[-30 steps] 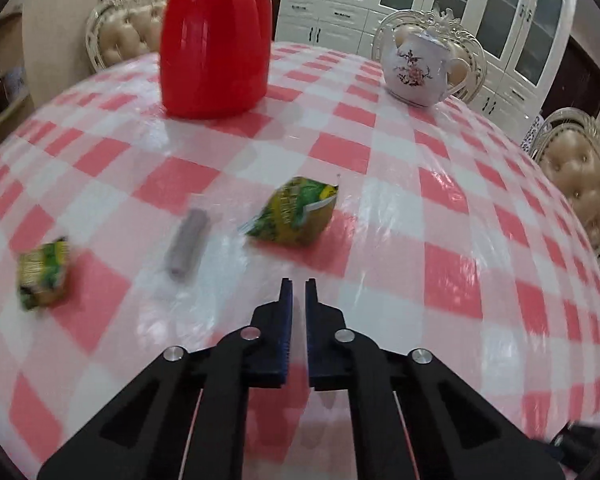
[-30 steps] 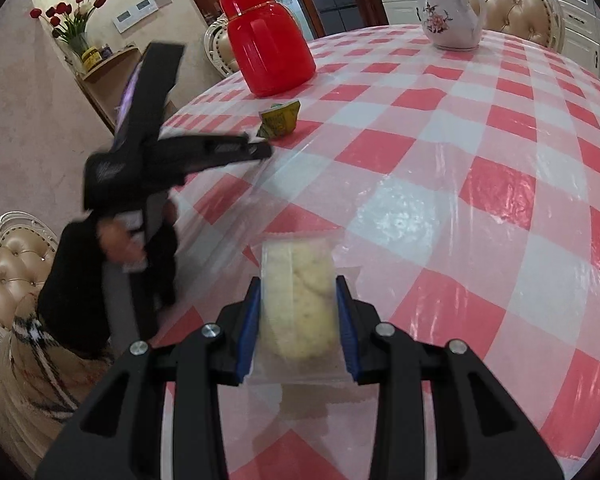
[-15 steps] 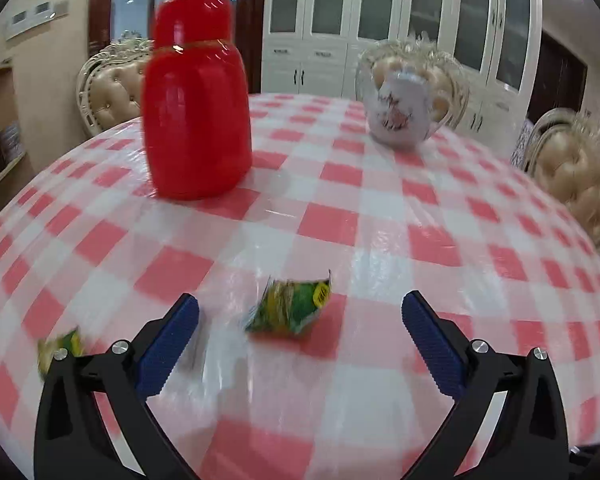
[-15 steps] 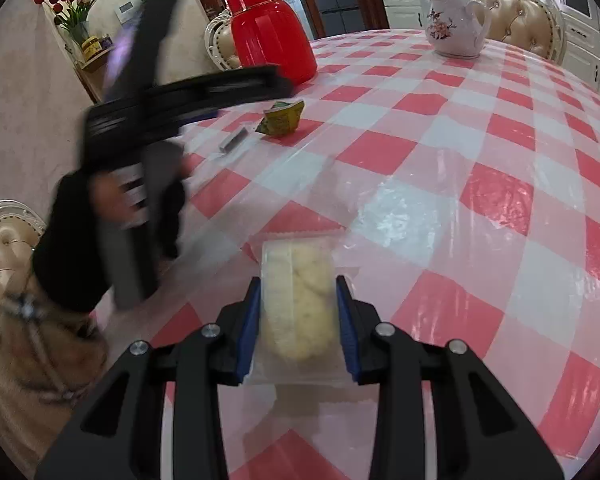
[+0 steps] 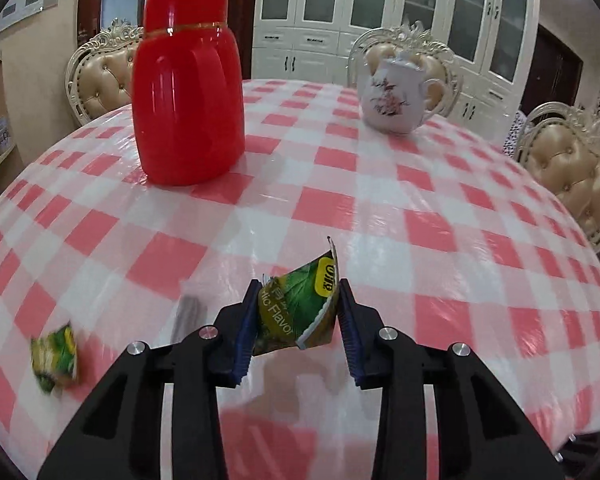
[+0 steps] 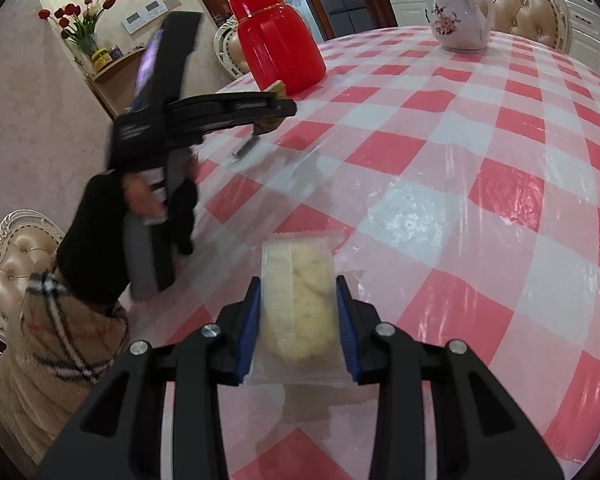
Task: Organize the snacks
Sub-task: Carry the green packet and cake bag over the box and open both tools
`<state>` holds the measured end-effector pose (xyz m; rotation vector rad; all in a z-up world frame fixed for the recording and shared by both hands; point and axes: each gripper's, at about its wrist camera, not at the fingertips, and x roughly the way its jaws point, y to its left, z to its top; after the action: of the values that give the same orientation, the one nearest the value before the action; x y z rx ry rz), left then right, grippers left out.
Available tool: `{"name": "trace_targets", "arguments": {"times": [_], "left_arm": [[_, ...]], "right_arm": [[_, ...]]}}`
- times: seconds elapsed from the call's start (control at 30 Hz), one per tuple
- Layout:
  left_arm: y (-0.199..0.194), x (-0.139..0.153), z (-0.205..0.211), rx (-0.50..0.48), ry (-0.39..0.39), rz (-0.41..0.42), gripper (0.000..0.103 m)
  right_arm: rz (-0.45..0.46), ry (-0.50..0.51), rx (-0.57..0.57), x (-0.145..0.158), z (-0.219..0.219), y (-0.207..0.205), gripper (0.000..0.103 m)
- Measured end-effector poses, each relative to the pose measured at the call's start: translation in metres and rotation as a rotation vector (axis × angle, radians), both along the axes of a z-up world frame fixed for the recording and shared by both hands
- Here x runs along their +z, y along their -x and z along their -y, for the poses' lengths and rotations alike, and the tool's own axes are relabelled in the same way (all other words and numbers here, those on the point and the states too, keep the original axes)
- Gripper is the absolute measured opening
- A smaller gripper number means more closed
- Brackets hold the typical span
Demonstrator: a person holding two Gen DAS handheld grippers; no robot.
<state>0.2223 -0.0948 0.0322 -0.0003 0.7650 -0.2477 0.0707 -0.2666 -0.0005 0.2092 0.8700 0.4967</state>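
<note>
My left gripper (image 5: pixel 298 300) is shut on a green and yellow snack packet (image 5: pixel 298 306), held just above the checked tablecloth. A second green snack packet (image 5: pixel 56 354) and a small grey wrapped bar (image 5: pixel 186 316) lie on the cloth to its left. My right gripper (image 6: pixel 296 300) is shut on a clear bag of pale yellow biscuits (image 6: pixel 300 300), held low over the table near its front edge. In the right wrist view the left gripper (image 6: pixel 268 114) shows at the left, above the grey bar (image 6: pixel 246 148).
A tall red jar (image 5: pixel 188 88) stands at the back left of the round table (image 5: pixel 420 220). A white floral teapot (image 5: pixel 396 100) stands at the back right. Padded chairs (image 5: pixel 572 176) ring the table. A shelf with flowers (image 6: pixel 84 24) is by the wall.
My left gripper opened wide, moved forward and closed on the green snack packet, which is now lifted off the cloth. My right gripper has kept hold of the biscuit bag and barely moved.
</note>
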Motion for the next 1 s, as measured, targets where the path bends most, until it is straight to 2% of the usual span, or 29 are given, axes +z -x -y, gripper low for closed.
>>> {"name": "trace_targets", "arguments": {"times": [0.2, 0.33, 0.5, 0.63, 0.77, 0.93, 1.0], "left_arm": [[0.057, 0.009, -0.013, 0.01, 0.067, -0.007, 0.035], [0.112, 0.021, -0.032, 0.039, 0.107, 0.017, 0.035], [0.177, 0.018, -0.045, 0.065, 0.106, 0.04, 0.036], [0.211, 0.007, -0.054, 0.073, 0.118, 0.015, 0.036], [0.24, 0.015, -0.056, 0.051, 0.136, 0.053, 0.036], [0.264, 0.01, -0.056, 0.035, 0.127, 0.039, 0.036], [0.275, 0.012, -0.056, 0.028, 0.121, 0.047, 0.036]], "right_arm": [[0.006, -0.01, -0.007, 0.001, 0.003, 0.001, 0.036], [0.005, 0.005, -0.017, 0.0, 0.002, 0.001, 0.036], [-0.001, 0.058, -0.055, 0.001, -0.005, 0.006, 0.036], [-0.02, 0.0, -0.075, 0.001, -0.012, 0.027, 0.036], [0.015, -0.028, -0.072, 0.01, -0.026, 0.06, 0.036], [0.053, -0.045, -0.08, 0.022, -0.031, 0.103, 0.036], [0.062, -0.023, -0.085, 0.025, -0.033, 0.117, 0.036]]}}
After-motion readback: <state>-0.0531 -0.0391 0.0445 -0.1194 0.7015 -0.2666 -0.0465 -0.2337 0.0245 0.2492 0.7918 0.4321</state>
